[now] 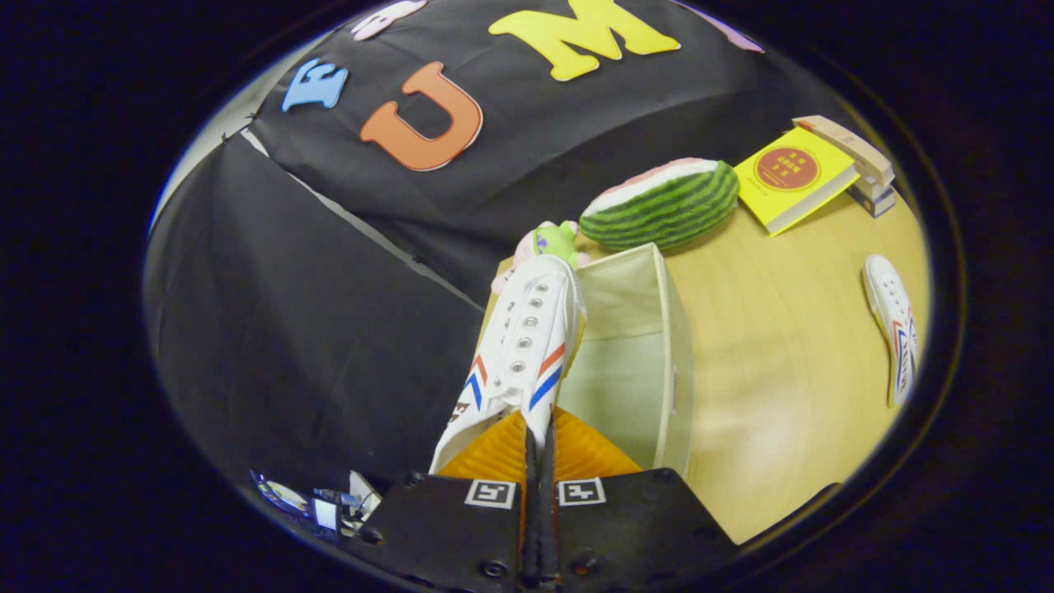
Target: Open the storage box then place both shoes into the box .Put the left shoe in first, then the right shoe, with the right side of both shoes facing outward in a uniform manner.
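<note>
We see our gripper (539, 449) clamped on a white sneaker (520, 346) just above the open cream storage box (669, 346), the other sneaker (893, 329) lying well apart.

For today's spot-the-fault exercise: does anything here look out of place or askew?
Nothing is damaged or spilled. The gripper pinches one shoe beside the open box; the other shoe lies far off on the table.

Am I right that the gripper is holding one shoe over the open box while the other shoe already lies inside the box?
Not quite. The gripper view shows the gripper shut on one shoe by the open box, as you say, but the other shoe lies on the wooden table, apart from the box, not inside it.
</note>
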Demonstrator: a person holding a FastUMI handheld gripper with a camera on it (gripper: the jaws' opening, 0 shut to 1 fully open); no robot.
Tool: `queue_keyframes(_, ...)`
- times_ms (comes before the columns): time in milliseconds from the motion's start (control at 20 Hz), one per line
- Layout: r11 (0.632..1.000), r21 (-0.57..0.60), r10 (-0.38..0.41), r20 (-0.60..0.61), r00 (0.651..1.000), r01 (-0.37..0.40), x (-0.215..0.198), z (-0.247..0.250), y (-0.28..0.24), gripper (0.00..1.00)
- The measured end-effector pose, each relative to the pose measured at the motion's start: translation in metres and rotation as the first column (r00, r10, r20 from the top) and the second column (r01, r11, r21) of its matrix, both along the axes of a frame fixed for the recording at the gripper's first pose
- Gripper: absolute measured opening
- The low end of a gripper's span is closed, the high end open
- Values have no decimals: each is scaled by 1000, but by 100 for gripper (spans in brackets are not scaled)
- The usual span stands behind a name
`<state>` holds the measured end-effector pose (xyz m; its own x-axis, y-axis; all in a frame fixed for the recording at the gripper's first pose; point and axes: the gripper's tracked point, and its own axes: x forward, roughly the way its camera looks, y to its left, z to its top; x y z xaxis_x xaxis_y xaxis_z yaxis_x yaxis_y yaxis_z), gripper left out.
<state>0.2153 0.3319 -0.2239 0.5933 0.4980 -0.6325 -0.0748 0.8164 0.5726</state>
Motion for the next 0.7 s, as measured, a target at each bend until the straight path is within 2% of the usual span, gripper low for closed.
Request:
queue_keyframes(200, 999, -35, -23, 25, 999, 24, 13, -16, 25, 6)
queue_keyframes(350, 996, -89, -4, 55, 998, 9, 12, -23, 30, 6)
queue_keyframes(500, 984, -172, 63, 77, 995, -48, 8, -35, 33, 6)
queue_keyframes(600, 970, -202, 150, 81, 985, -132, -3, -39, 45, 22)
queue_keyframes(650, 950, -278, 171, 96, 981, -139, -5, -40, 36, 42)
queue_keyframes(700, 926, -354, 181, 122, 976, -127, -3, -39, 26, 48)
